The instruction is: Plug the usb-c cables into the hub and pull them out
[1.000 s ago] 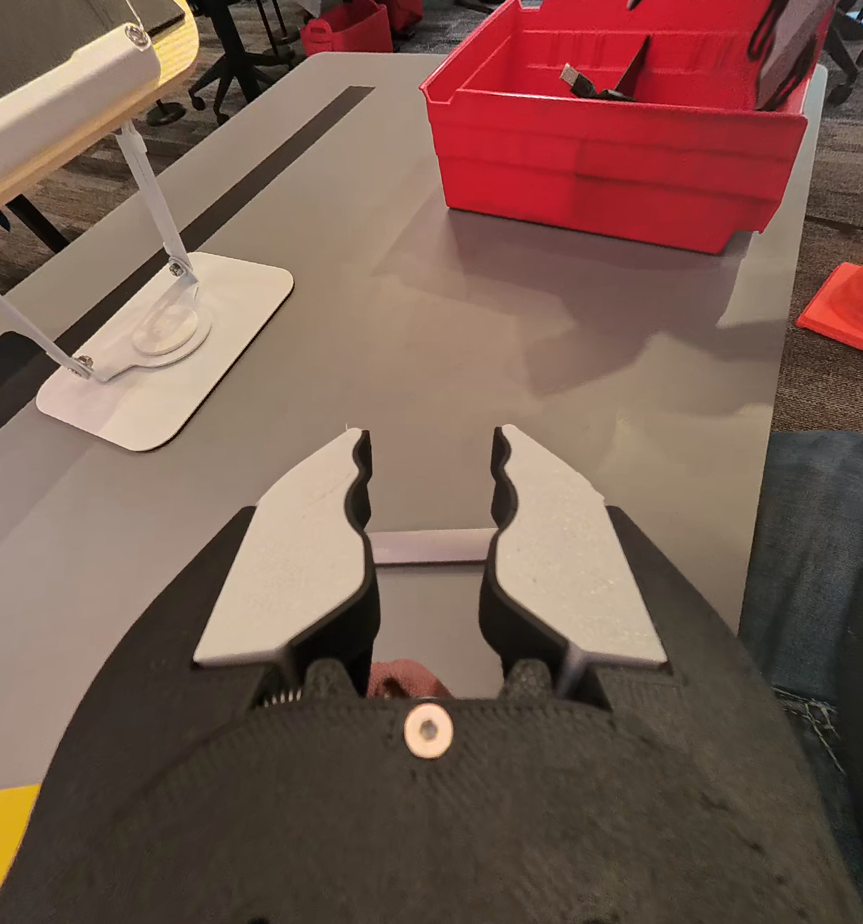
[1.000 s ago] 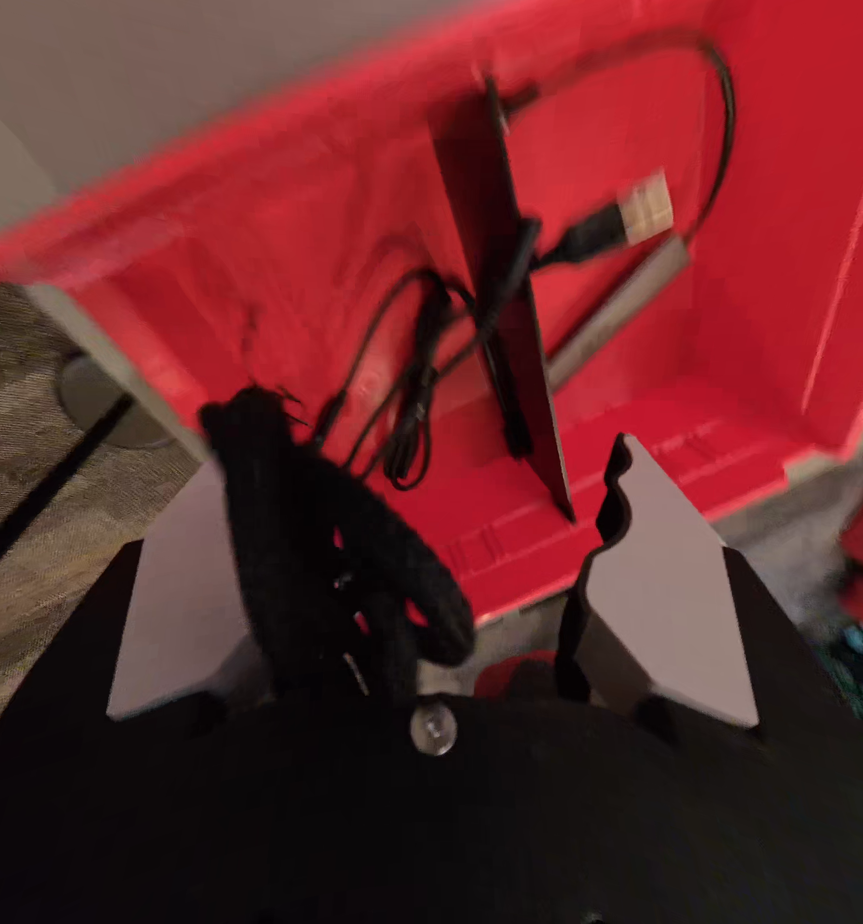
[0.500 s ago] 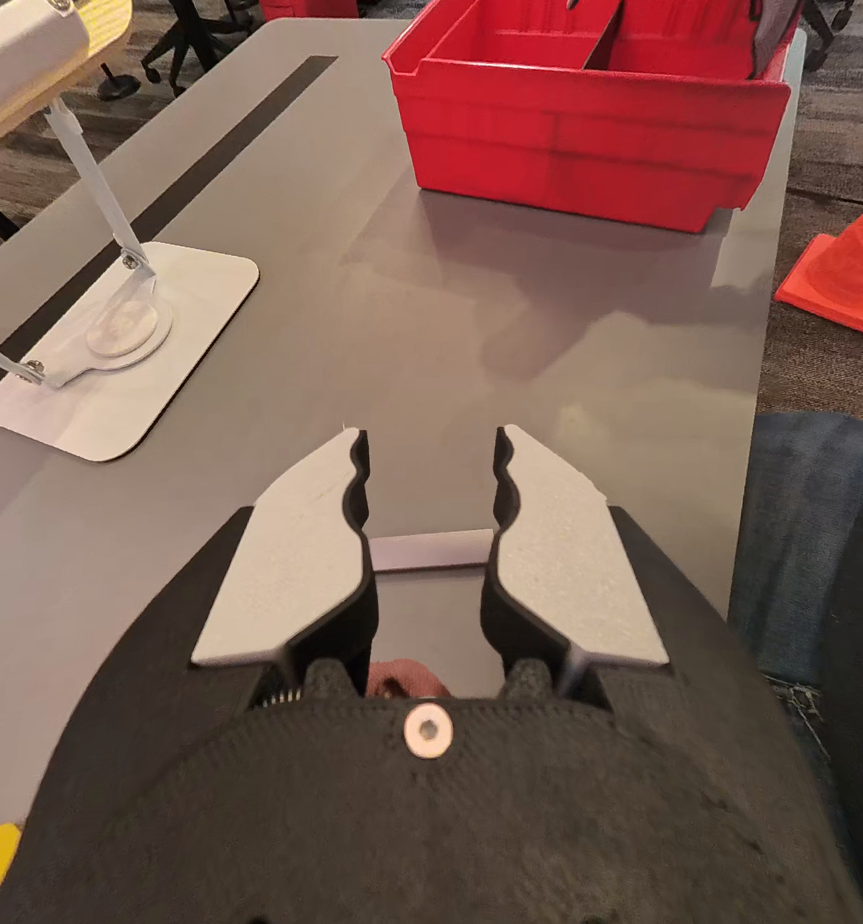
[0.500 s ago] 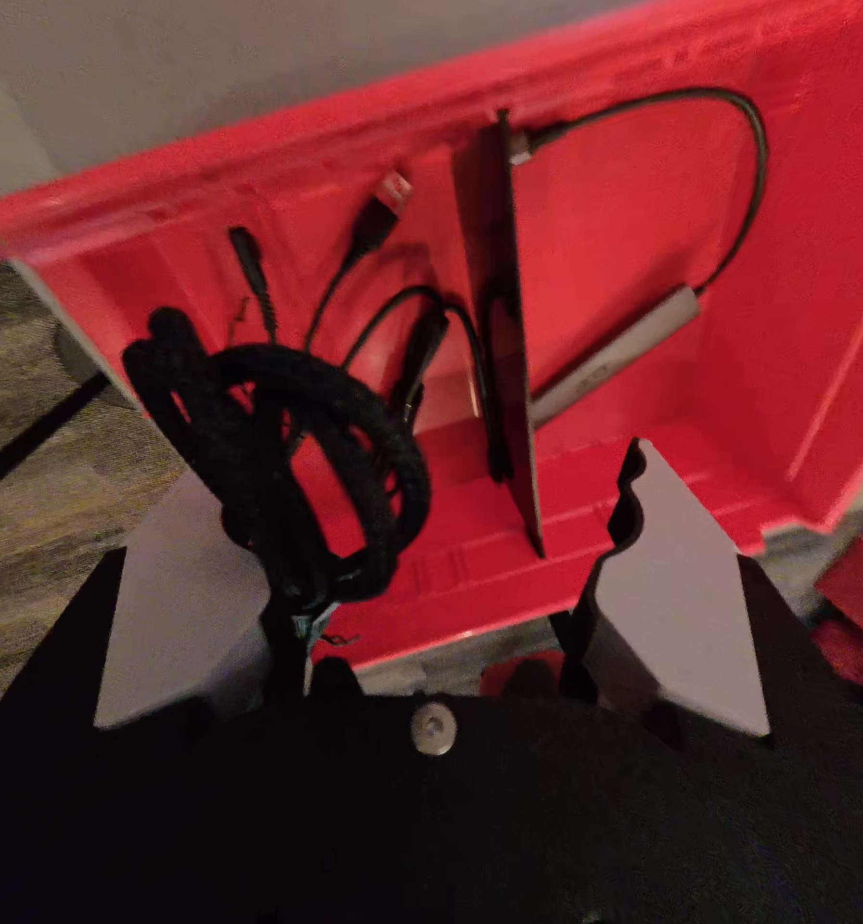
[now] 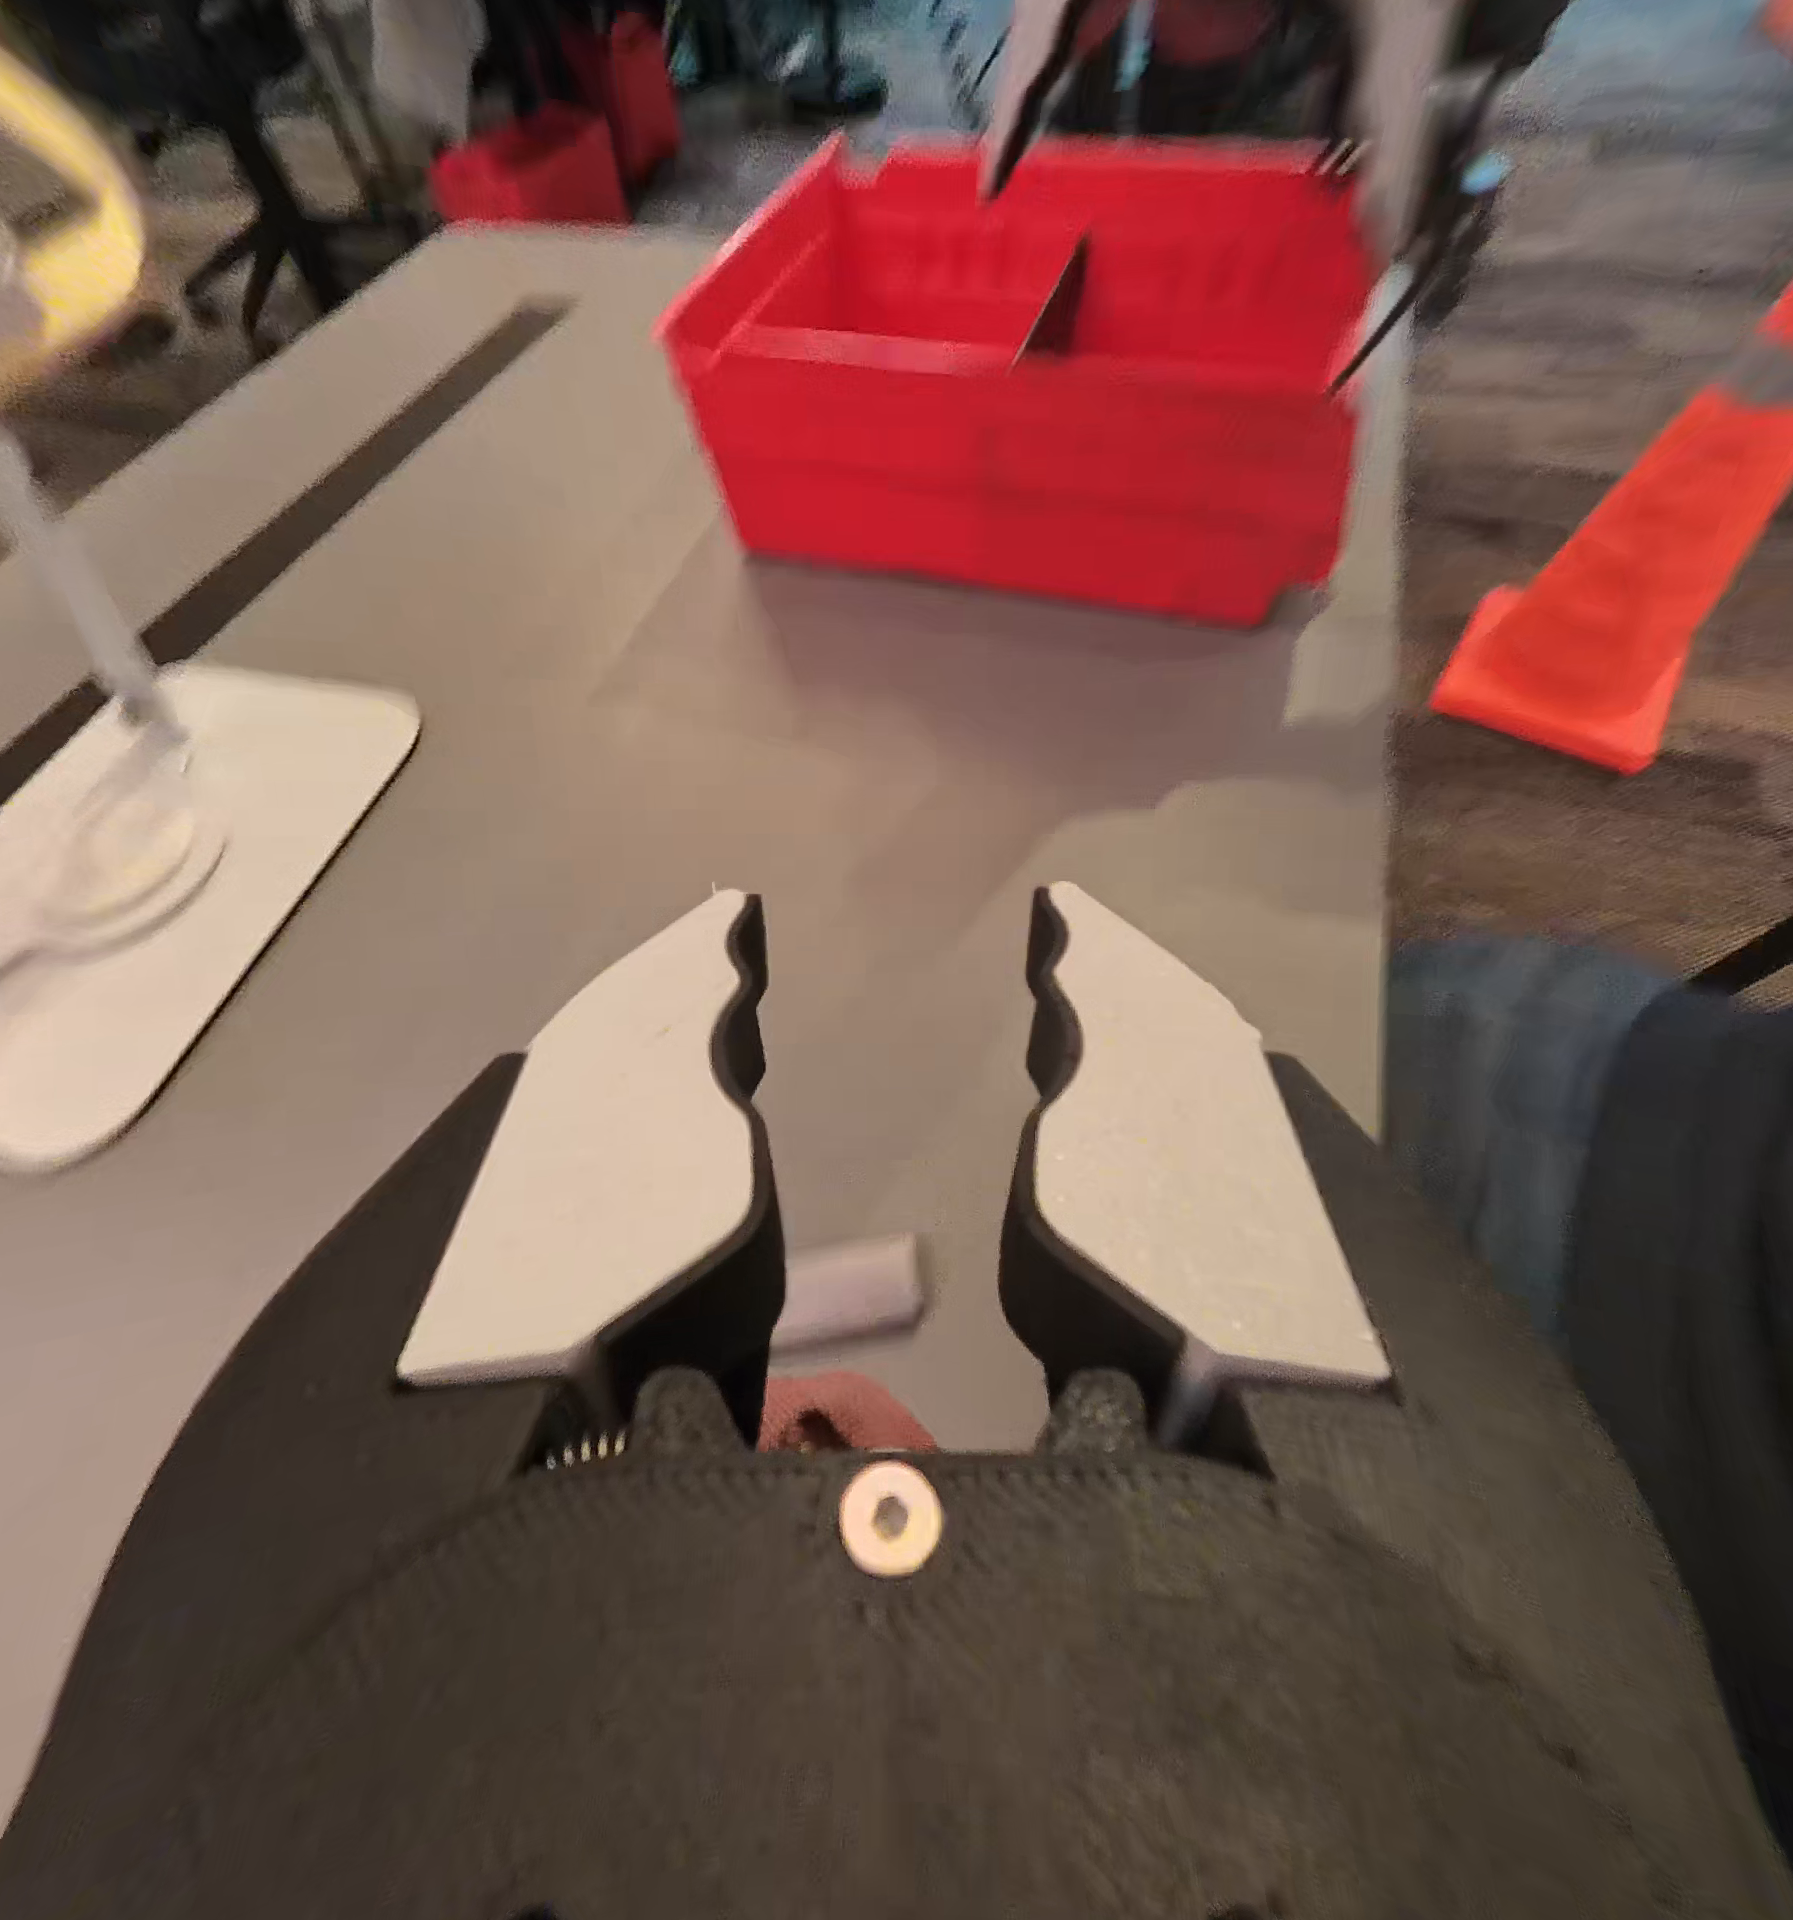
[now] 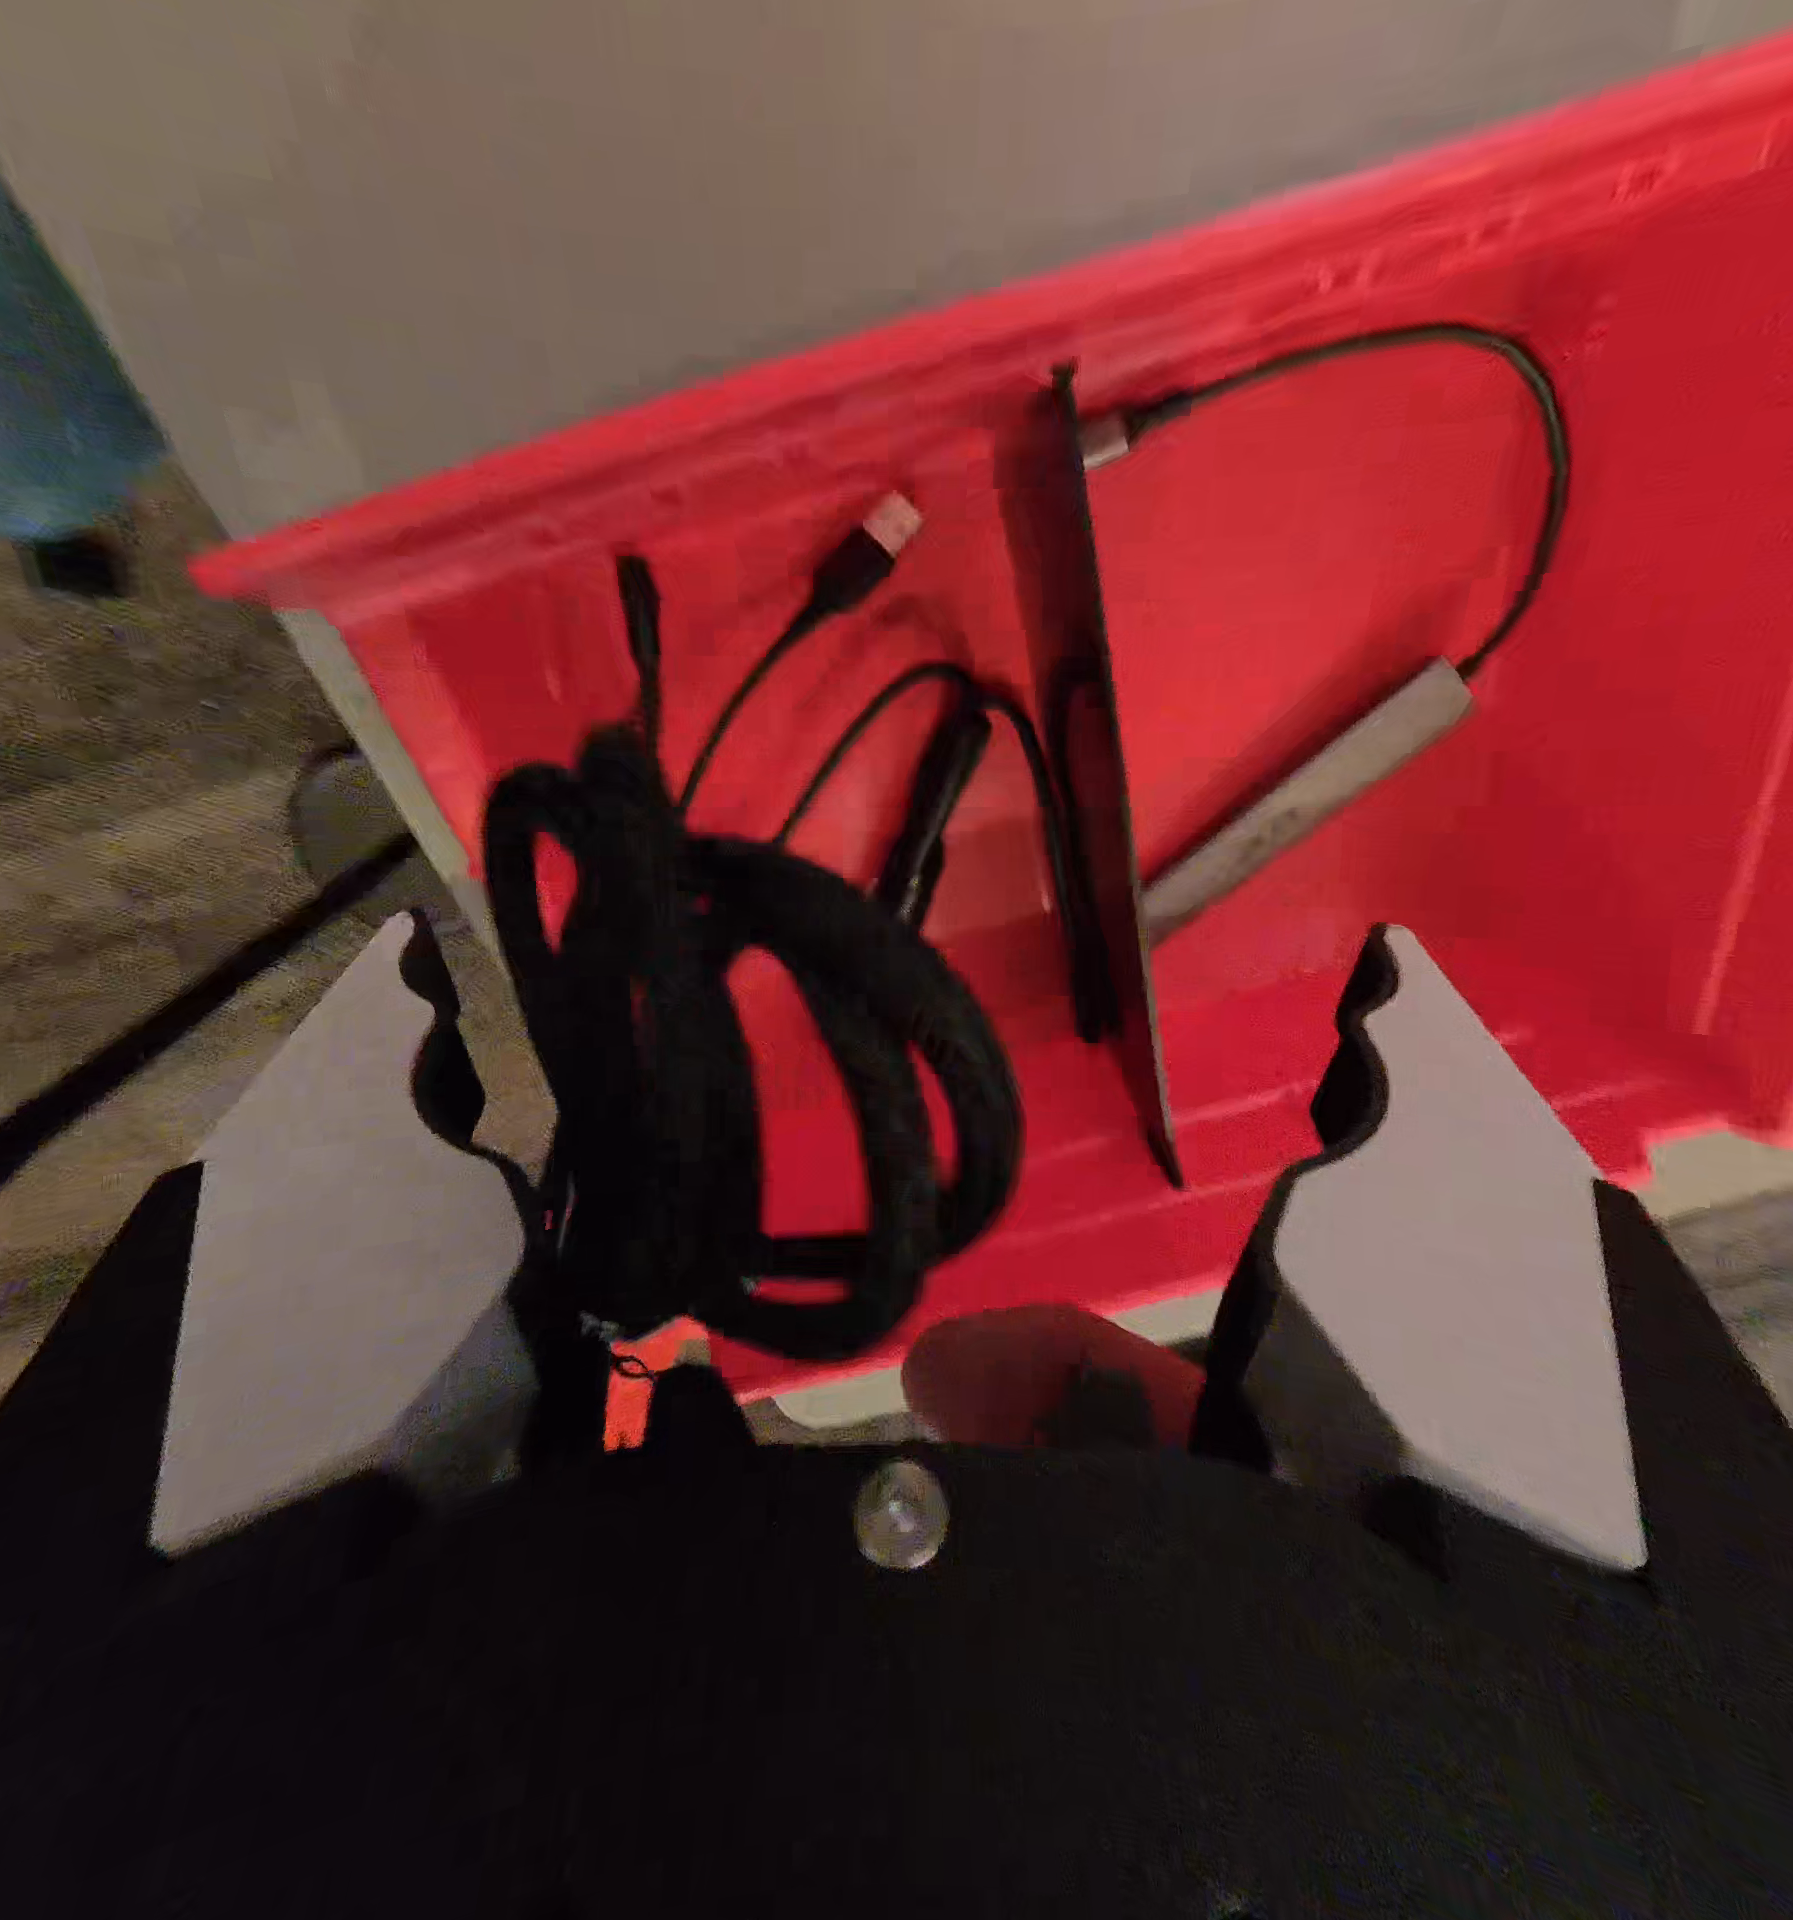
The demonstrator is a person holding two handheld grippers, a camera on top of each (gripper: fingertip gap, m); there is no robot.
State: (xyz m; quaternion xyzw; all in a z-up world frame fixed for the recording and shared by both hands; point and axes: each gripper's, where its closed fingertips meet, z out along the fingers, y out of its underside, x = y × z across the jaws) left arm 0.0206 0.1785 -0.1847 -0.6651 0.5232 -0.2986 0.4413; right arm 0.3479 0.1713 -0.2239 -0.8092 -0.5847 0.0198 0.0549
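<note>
Lying in the right-hand compartment of the red plastic bin (image 6: 1650, 520), as the right wrist view frames it, is one slim grey metal hub (image 6: 1318, 784) with its own thin dark lead (image 6: 1541, 457) looping round to a small plug beside the one dark upright divider (image 6: 1094, 748). On the other side of that divider lie loose thin black usb-c cables (image 6: 830, 613); at least two plug ends show, though blur keeps me from counting the cables surely. Nearer than the bin, one thick black braided cable coil (image 6: 746, 1060) hangs close against the left finger of the right gripper (image 6: 897, 940); its two grey fingers stand wide apart, and where the coil is caught I cannot tell. That gripper hovers above the bin, looking down into both compartments. In the left wrist view, the left gripper (image 5: 894, 904) is held low over the grey table (image 5: 580, 665), well short of the bin, its two fingers narrowly parted with nothing between them. Left of the bin on that table stands one white flat-based stand (image 5: 144, 914). Right of the bin, one orange cone (image 5: 1640, 561) lies on the carpet.
</note>
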